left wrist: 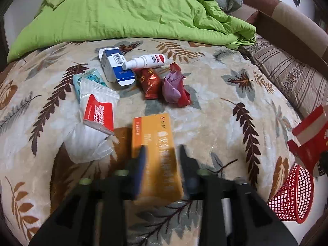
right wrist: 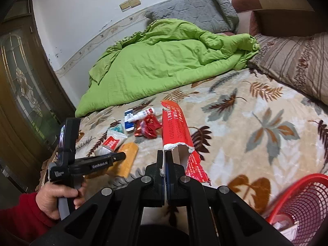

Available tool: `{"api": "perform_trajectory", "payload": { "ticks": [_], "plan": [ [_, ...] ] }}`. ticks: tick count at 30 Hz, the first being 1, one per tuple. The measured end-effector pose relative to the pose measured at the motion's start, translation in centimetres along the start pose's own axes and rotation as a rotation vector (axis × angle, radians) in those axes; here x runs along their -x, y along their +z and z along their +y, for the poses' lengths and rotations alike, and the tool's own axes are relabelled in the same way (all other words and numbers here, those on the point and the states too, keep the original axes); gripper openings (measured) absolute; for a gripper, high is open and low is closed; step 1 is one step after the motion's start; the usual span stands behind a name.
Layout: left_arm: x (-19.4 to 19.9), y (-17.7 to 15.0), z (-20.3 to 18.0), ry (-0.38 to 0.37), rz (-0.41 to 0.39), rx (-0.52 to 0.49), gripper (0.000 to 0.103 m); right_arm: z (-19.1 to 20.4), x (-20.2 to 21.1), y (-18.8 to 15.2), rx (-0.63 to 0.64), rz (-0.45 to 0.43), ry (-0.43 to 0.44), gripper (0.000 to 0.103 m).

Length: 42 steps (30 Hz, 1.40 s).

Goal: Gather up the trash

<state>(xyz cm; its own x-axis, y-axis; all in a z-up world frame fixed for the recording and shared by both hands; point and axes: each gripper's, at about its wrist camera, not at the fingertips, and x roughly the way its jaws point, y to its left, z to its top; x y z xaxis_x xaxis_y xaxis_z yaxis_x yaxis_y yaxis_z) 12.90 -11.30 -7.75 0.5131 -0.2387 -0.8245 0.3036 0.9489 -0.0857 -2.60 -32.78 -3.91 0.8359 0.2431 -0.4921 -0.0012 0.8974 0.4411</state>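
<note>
Orange box lies between open left hand-held gripper; right clamps torn red carton.

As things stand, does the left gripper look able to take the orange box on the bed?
Probably yes. The left gripper has its jaws open on either side of the orange box's near end, nothing lies between them, and the neighbouring red-and-white packet sits clear to the side.

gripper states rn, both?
Left gripper: open, orange box between the fingers, not clamped.
Right gripper: shut on torn red carton.
</note>
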Motion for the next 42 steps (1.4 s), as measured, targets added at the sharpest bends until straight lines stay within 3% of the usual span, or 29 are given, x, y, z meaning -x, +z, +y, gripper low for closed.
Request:
{"api": "perform_trajectory", "payload": {
  "ticks": [2, 12, 14, 19, 21, 26, 30, 33, 38, 42],
  "plan": [
    [0.1, -0.2, -0.5, 0.03, -0.011, -0.018, 0.064, -0.5, 0.4, -0.2, -0.011, -0.004, -0.007, 0.002],
    [0.0, -0.6, -0.9, 0.121, -0.048, -0.047, 0.064, -3.0, 1.9, -1.2, -0.063, 0.001, -0.034, 0.002],
    [-0.7, -0.5, -0.9, 0.127, -0.023, -0.054, 0.064, -3.1, 2.1, -1.5, -0.068, 0.006, -0.036, 0.002],
    [-2.4, -0.7, 0.3, 0.093, 0.018, 0.008, 0.061, -4.0, 2.6, -1.9, -0.099, 0.012, -0.042, 0.002],
    [-2.6, -0.9, 0.7, 0.061, 0.019, 0.025, 0.045, -4.5, 3.1, -2.0, -0.108, 0.013, -0.049, 0.002],
    [-1.5, -1.0, -0.2, 0.013, -0.007, 0.006, 0.045, -6.2, 4.8, -2.9, -0.132, 0.022, -0.096, 0.002],
    [1.5, -0.3, -4.2, -0.134, -0.043, -0.077, 0.045, -8.3, 7.1, -3.8, -0.181, 0.024, -0.146, 0.002],
    [4.3, 0.2, -9.1, -0.317, -0.041, -0.166, 0.045, -10.4, 9.5, -4.7, -0.24, 0.016, -0.195, 0.002],
    [5.6, -0.8, -17.8, -0.549, 0.05, -0.28, 0.045, -13.3, 12.8, -5.8, -0.336, -0.001, -0.273, 0.002],
    [5.0, -3.0, -24.3, -0.66, 0.147, -0.354, 0.045, -15.4, 14.9, -6.9, -0.392, -0.003, -0.353, 0.003]
  ]
}}
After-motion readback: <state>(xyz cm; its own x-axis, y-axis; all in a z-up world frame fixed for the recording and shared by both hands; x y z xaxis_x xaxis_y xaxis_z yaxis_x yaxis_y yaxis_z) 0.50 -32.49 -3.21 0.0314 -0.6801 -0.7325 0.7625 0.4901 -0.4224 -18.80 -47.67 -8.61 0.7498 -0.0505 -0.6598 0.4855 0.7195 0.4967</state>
